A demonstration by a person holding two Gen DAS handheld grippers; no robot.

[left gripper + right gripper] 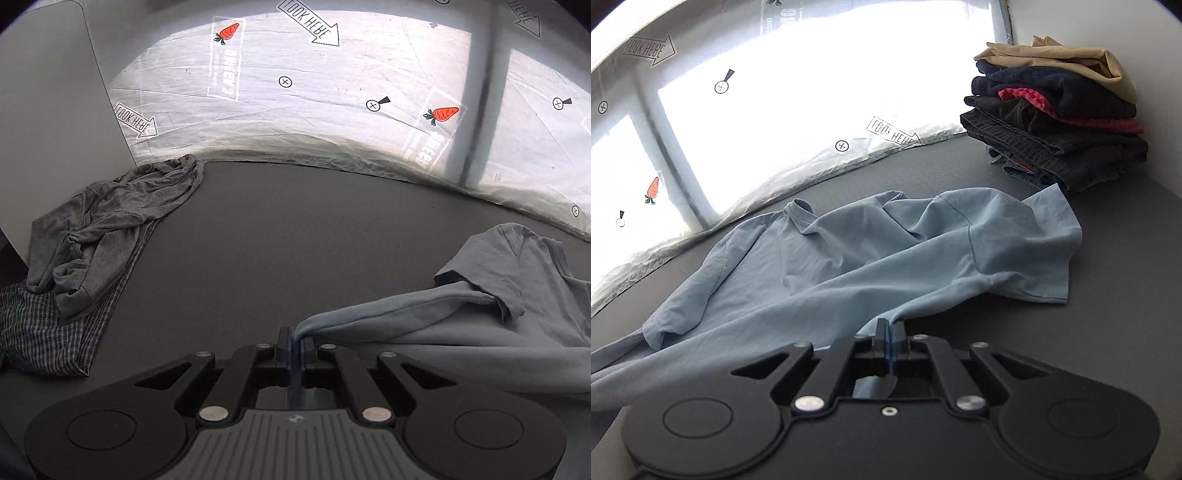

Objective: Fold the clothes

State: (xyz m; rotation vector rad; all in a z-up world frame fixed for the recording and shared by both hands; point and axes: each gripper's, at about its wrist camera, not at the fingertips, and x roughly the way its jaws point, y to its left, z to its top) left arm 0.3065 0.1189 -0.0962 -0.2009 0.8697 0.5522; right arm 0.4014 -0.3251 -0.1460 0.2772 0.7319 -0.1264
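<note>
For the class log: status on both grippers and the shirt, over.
Left gripper shut on light blue T-shirt. Right gripper shut on it too. Shirt crumpled, unfolded. Nothing in the way.

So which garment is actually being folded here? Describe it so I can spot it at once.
On the dark grey table, below the bright plastic-covered window, lies a pale blue T-shirt, spread out and rumpled. Unlike the dark folded stack in the corner and the grey crumpled pile, both grippers are pinching its edge.
</note>
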